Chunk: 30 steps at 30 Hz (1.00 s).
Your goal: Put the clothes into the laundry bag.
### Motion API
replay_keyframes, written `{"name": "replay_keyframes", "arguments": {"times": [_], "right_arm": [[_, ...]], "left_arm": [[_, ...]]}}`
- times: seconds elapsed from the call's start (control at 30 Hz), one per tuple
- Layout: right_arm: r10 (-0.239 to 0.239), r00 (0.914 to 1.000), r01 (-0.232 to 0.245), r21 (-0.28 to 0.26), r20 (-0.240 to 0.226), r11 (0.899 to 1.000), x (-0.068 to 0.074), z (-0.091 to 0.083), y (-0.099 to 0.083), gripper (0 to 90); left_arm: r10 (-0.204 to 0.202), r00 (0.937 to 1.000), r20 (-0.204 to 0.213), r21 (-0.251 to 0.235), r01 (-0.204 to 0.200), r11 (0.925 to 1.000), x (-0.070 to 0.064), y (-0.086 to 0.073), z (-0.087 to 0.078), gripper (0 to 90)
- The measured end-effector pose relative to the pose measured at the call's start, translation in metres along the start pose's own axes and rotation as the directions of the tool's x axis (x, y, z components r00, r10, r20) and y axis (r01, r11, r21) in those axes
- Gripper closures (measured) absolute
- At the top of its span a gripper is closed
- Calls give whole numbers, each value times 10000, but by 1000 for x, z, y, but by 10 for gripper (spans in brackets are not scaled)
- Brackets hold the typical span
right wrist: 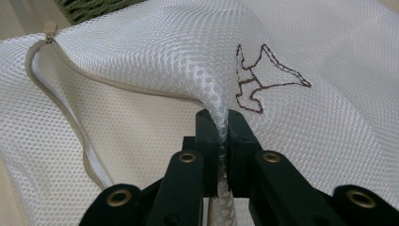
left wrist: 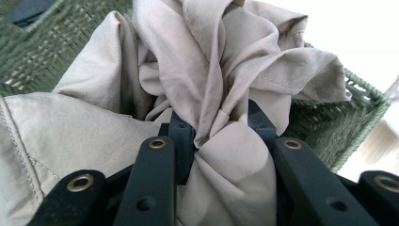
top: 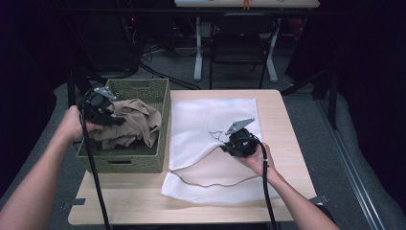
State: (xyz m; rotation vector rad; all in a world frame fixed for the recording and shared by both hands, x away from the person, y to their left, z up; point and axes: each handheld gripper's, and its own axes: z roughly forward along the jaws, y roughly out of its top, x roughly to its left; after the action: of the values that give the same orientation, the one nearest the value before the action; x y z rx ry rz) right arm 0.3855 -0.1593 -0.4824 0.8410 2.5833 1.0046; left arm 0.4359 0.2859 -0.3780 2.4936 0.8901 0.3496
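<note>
A beige garment (top: 131, 122) lies bunched in the green woven basket (top: 163, 103) at the table's left. My left gripper (top: 115, 120) is shut on a fold of that beige garment (left wrist: 211, 84), the cloth pinched between its jaws (left wrist: 214, 129). A white mesh laundry bag (top: 210, 120) with a beige zipper (right wrist: 70, 127) and a small stitched outline (right wrist: 261, 80) lies flat on the wooden table. My right gripper (top: 225, 146) is shut on the bag's upper layer (right wrist: 221, 120), lifting it so the mouth gapes.
The wooden table (top: 287, 143) ends just right of the bag and in front of it. The basket's wall (left wrist: 339, 127) stands behind the garment. Beyond the table are a dark chair (top: 239, 38) and desk legs.
</note>
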Motion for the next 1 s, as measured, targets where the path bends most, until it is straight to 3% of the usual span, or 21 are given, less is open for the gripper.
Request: {"name": "replay_keyframes", "arguments": {"times": [0.5,1.0], "right_arm": [[-19,10000,19,39,-29,10000,0,1,0,856],[45,10000,-45,8,-43,10000,-1,0,-1,856]], "left_arm": [[-8,9991,-423,-414,-9,9991,1,7,-33,707],[128,9978,-653,-614,-168,9980,-1,14,-54,707]]}}
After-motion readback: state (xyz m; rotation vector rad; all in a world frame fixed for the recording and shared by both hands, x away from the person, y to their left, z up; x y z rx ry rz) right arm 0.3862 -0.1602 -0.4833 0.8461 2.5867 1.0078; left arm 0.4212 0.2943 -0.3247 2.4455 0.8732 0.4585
